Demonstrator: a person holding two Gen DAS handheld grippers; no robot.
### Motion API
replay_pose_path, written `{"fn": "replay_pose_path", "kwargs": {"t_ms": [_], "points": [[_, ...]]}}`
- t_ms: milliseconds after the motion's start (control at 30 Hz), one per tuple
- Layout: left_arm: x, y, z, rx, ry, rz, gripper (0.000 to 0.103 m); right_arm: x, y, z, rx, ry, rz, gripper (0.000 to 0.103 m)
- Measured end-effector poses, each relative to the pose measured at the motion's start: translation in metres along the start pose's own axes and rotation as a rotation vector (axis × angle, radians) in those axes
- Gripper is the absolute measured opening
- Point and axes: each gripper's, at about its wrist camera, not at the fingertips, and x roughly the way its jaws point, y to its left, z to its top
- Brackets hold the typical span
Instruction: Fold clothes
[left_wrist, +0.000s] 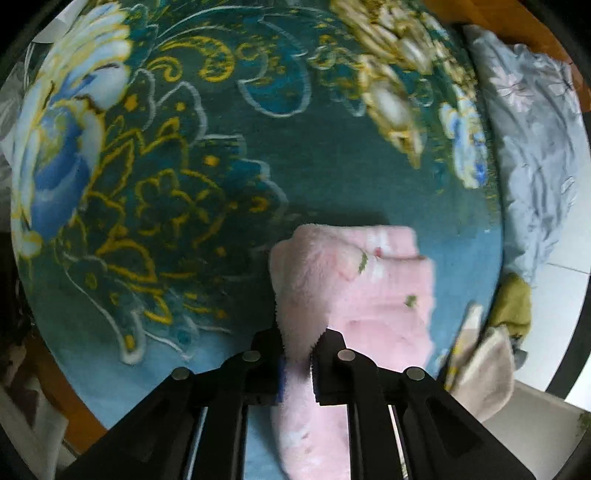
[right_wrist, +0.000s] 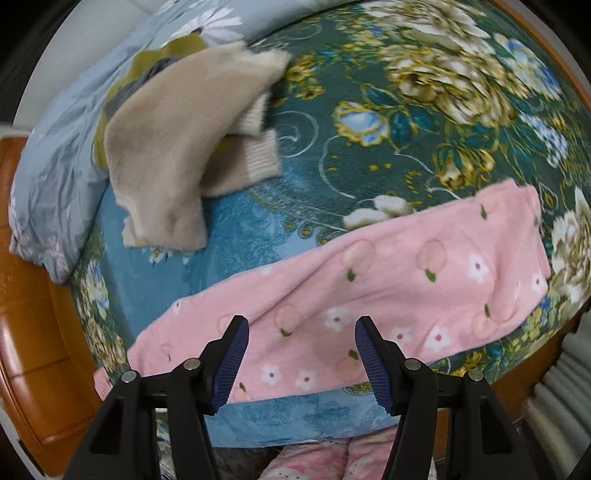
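The left gripper (left_wrist: 297, 354) is clamped on a fold of the pink fleece garment (left_wrist: 354, 295), its jaws nearly together with the fluffy fabric pinched between the pads. In the left wrist view the cloth rises in a ridge from the jaws and lies doubled over on the bed's flowered blanket (left_wrist: 177, 177), its far edge a straight fold.

The right gripper (right_wrist: 301, 354) hangs above the same pink garment (right_wrist: 369, 288) with its jaws well apart and nothing between the blue ribbed pads (right_wrist: 231, 363). In the right wrist view the garment lies in a long band across the near part of the blanket (right_wrist: 369, 129), running from near left up to far right, with peach and flower prints facing up.

No box, basket or other container shows in either view. A beige fleece garment (right_wrist: 162, 147) lies crumpled at the far left of the blanket, well apart from the pink one, with an olive cloth (right_wrist: 184, 48) under it. A grey-blue flowered quilt (right_wrist: 62, 147) is bunched along the left edge of the bed. The orange wooden bed frame (right_wrist: 33, 314) borders the blanket at the left. Between the two garments the blanket lies bare, and so does the wide stretch beyond the pink fold in the left wrist view.
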Motion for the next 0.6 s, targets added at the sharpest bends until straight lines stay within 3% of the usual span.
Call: {"fn": "replay_pose_path", "kwargs": {"t_ms": [100,167,267,367,433,500,600], "points": [[-0.005,-0.023,-0.004,-0.016,0.001,0.031,0.026,-0.013,-0.022,-0.001,0.054,-0.039,0.015,0.064],[-0.010,-0.033,-0.005,-0.035,-0.007,0.051,0.030,-0.028,-0.044,-0.002,0.096,-0.079,0.023,0.064],[-0.031,-0.036,-0.015,-0.145,-0.057,0.082,0.042,-0.050,-0.084,-0.006,0.174,-0.143,0.024,0.064],[-0.048,-0.017,-0.035,-0.294,-0.103,0.046,0.044,-0.069,-0.138,-0.011,0.285,-0.198,0.028,0.064],[-0.046,-0.027,-0.054,-0.336,-0.115,0.019,0.044,-0.075,-0.173,-0.014,0.347,-0.221,0.031,0.064],[-0.046,-0.041,-0.071,-0.275,-0.113,0.037,0.044,-0.076,-0.209,-0.018,0.409,-0.233,0.038,0.064],[-0.039,-0.081,-0.112,-0.059,-0.077,0.092,0.044,-0.070,-0.258,-0.021,0.494,-0.235,0.058,0.064]]}}
